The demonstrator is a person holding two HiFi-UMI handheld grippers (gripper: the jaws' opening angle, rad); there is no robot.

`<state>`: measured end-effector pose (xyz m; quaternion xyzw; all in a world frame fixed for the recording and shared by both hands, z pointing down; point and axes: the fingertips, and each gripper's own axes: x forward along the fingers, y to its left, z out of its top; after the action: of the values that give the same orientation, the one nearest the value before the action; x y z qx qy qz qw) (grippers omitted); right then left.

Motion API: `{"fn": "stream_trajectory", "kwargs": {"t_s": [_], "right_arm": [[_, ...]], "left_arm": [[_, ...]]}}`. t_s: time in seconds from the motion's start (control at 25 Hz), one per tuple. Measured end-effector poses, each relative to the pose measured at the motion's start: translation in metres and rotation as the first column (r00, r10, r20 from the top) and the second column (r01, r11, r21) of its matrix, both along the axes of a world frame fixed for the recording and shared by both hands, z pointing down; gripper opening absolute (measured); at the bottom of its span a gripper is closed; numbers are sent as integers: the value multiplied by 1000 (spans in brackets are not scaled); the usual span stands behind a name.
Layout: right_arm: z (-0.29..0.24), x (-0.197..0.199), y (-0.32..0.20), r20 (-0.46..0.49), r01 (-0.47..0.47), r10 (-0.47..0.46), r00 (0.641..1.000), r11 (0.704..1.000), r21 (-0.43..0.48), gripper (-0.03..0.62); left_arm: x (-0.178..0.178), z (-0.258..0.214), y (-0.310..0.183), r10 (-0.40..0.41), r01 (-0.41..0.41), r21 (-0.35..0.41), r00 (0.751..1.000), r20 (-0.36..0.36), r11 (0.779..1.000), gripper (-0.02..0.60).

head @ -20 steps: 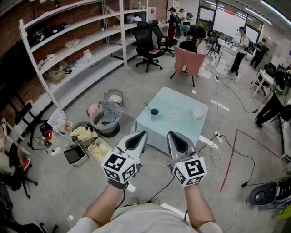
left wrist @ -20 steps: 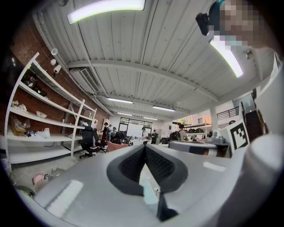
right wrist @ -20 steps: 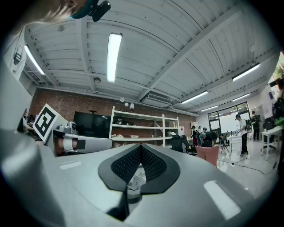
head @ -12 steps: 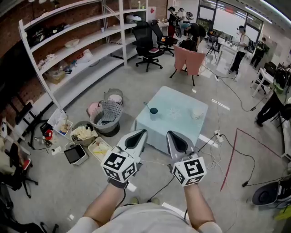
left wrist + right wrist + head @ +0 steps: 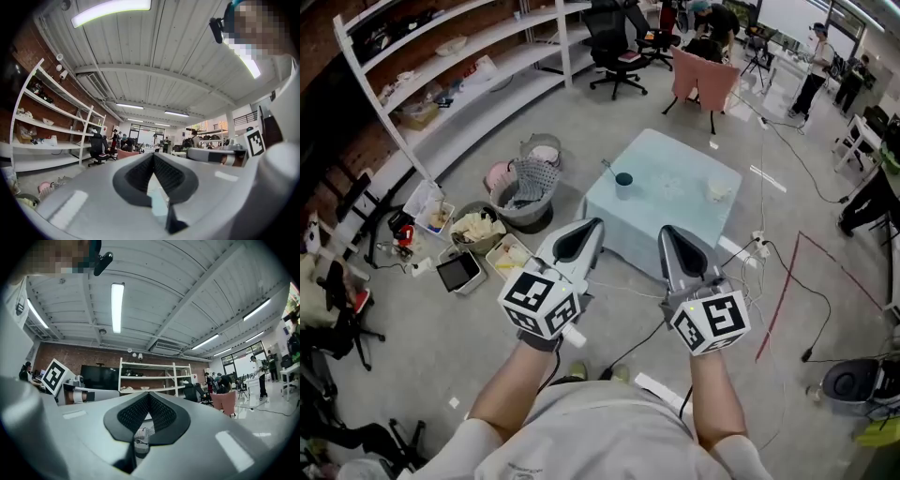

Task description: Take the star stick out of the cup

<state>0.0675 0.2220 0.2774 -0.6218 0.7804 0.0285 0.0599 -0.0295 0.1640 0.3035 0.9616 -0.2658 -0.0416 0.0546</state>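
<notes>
A small dark teal cup [image 5: 623, 180] stands on the left part of a low pale blue table [image 5: 675, 211], with a thin stick [image 5: 607, 168] leaning out of it to the upper left; its star end is too small to make out. Both grippers are held side by side in the air, well short of the table. My left gripper [image 5: 594, 224] is shut with nothing in it, its jaws meeting at the tips [image 5: 153, 155]. My right gripper [image 5: 666, 231] is shut and empty too [image 5: 149, 394].
A white cup [image 5: 715, 190] sits on the table's right side. Baskets and bins [image 5: 523, 199] crowd the floor left of the table. White shelving [image 5: 469, 66] runs along the left wall. A pink chair [image 5: 705, 80] stands behind the table; cables [image 5: 764, 253] lie to its right.
The head view has shifted forward, so the table sits lower in it and nearer the grippers. Both grippers stay shut and side by side.
</notes>
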Motion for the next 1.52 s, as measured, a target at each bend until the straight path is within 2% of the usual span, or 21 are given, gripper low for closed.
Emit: {"fn": "stream_trajectory", "kwargs": {"t_s": [0.4, 0.76, 1.04, 1.52], "right_arm": [[8, 14, -13, 57, 43, -42, 997, 999, -17, 11], [9, 29, -39, 58, 48, -47, 997, 999, -18, 11], [24, 30, -94, 33, 38, -36, 999, 998, -46, 11], [59, 27, -216, 4, -53, 54, 999, 991, -126, 12]], "left_arm": [[6, 7, -9, -42, 43, -33, 999, 25, 999, 5], [16, 12, -34, -51, 51, -36, 999, 11, 998, 5], [26, 23, -91, -26, 26, -44, 1000, -3, 999, 5], [37, 56, -216, 55, -54, -72, 998, 15, 996, 5]]}}
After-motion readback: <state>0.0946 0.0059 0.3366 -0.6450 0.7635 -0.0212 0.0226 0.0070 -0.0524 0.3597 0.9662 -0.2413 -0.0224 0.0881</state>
